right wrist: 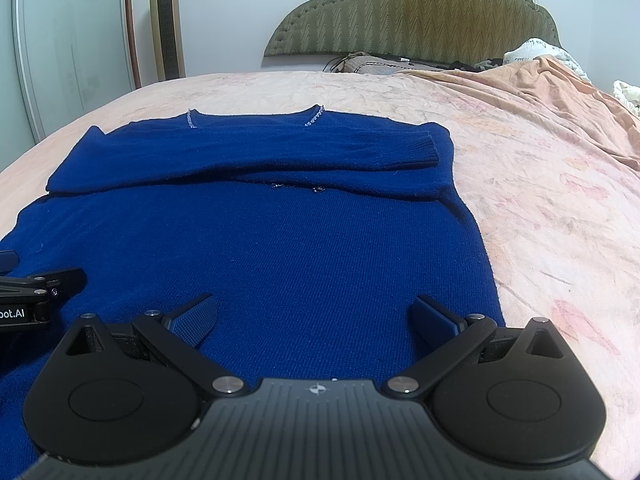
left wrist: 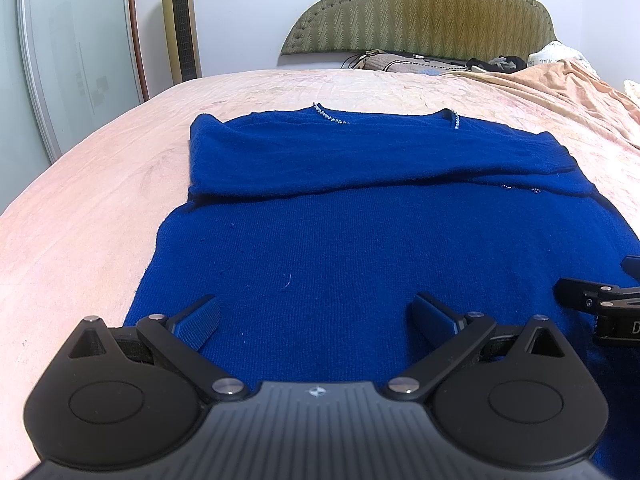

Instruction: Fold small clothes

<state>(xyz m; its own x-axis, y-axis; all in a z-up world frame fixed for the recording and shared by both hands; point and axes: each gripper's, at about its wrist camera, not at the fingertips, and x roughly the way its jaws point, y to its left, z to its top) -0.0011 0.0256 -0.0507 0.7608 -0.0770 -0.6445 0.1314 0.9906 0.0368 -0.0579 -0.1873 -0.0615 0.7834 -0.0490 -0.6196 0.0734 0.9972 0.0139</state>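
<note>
A royal-blue knitted sweater (left wrist: 340, 240) (right wrist: 256, 240) lies flat on the bed, neckline with a beaded trim at the far end. Both sleeves are folded across its chest in a band (left wrist: 360, 156) (right wrist: 248, 156). My left gripper (left wrist: 316, 316) hovers open over the near left part of the sweater's hem, nothing between its fingers. My right gripper (right wrist: 314, 314) stands open over the near right part of the hem, likewise holding nothing. Each gripper shows at the edge of the other's view: the right one (left wrist: 600, 304), the left one (right wrist: 36, 292).
The bed has a pale pink patterned sheet (left wrist: 100, 200) (right wrist: 560, 220). A crumpled peach blanket (right wrist: 540, 88) and pillows lie at the far right by the olive headboard (left wrist: 420, 8). A gold tower fan (left wrist: 180, 20) and wardrobe door (left wrist: 72, 48) stand left of the bed.
</note>
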